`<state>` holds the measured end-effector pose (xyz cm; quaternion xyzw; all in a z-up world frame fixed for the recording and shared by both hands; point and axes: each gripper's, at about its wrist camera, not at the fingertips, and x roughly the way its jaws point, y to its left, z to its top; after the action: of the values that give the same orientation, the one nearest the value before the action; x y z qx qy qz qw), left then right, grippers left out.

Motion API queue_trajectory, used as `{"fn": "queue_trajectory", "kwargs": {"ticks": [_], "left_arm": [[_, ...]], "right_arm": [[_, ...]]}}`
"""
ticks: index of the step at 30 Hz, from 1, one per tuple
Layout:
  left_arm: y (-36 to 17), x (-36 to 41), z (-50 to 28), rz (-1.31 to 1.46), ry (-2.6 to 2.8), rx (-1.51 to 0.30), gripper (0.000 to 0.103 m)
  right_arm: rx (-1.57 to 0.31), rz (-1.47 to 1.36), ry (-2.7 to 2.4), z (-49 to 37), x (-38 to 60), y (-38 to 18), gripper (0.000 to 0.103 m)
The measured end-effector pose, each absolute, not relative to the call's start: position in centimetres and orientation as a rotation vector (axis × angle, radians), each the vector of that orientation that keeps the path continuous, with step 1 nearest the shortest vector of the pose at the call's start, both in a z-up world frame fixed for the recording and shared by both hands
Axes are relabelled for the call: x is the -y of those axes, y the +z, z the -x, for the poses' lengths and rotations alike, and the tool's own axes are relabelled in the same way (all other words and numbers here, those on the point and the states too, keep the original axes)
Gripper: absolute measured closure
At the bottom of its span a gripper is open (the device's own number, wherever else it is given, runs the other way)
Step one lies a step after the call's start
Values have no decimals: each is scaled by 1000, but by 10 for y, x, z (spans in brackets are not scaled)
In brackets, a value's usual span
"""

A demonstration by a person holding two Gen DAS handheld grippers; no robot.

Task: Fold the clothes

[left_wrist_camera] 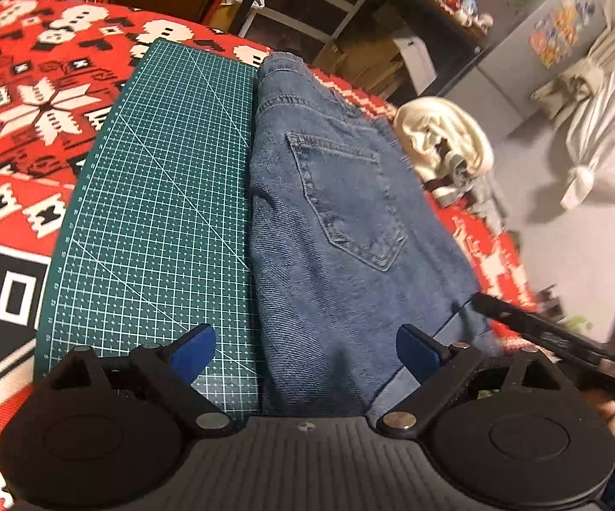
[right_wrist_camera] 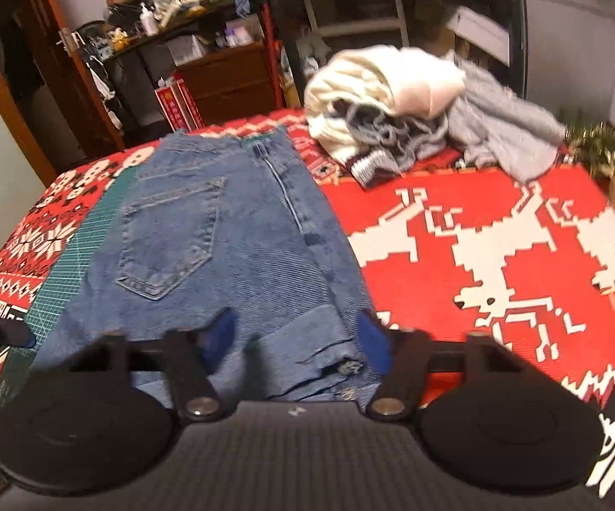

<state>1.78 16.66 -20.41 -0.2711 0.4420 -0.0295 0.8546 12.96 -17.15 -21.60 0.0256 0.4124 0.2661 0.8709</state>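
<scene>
I am working two tongs from far away, and both are wide open with nothing in them. My left gripper (left_wrist_camera: 305, 351) hangs low over the near edge of the blue denim jeans (left_wrist_camera: 341, 230); its left blue pad (left_wrist_camera: 194, 347) is over the dark green cutting mat with the white grid (left_wrist_camera: 167, 213) and its right pad is over the denim. My right gripper (right_wrist_camera: 294, 343) is also spread wide, and between its two blue pads lies the near end of the jeans, where a folded layer with a rough hem sticks out. I cannot tell if any pad touches the cloth. The jeans stretch away in front of both tongs, folded into a long narrow strip with one back pocket (right_wrist_camera: 171, 234) facing up. Half of them rest on the mat and half on the red cloth with white pixel reindeer and snowflakes (right_wrist_camera: 499, 234). Far ahead and to the right of my right gripper sits a messy pile of cream and grey clothes (right_wrist_camera: 397, 106), not yet folded. I think the jeans are partly done, and the step now is to grab the near end. Next I think both tongs should drop to the hem, pinch all the layers, then lift and carry that end forward over the pocket. Denim is thick, so a pinch may miss the bottom layer.
</scene>
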Motion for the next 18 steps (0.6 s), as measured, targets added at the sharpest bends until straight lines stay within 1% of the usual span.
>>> {"fn": "queue_trajectory", "kwargs": {"ticks": [1, 3, 4, 5, 7, 8, 13, 15, 18], "left_arm": [[-204, -167, -17, 566, -66, -929, 13], [-202, -167, -16, 555, -76, -932, 14], [-202, -167, -15, 551, -81, -934, 14], [-202, -168, -14, 553, -86, -940, 15], [-199, -168, -13, 549, -94, -942, 19], [-197, -168, -13, 544, -99, -938, 23], [-182, -169, -11, 523, -127, -909, 23], [-176, -168, -10, 506, -140, -896, 23], [-180, -167, -13, 486, -141, -919, 24]], "right_arm": [[-878, -45, 555, -133, 172, -219, 57], [-908, -32, 557, -140, 172, -224, 75], [-915, -33, 562, -142, 173, -225, 80], [-922, -42, 578, -143, 174, -223, 94], [-903, -30, 589, -138, 174, -209, 94], [-885, -18, 600, -134, 174, -199, 95], [-837, -73, 578, -117, 191, -154, 95], [-857, -97, 556, -117, 202, -156, 95], [-928, -130, 507, -120, 215, -179, 95]]}}
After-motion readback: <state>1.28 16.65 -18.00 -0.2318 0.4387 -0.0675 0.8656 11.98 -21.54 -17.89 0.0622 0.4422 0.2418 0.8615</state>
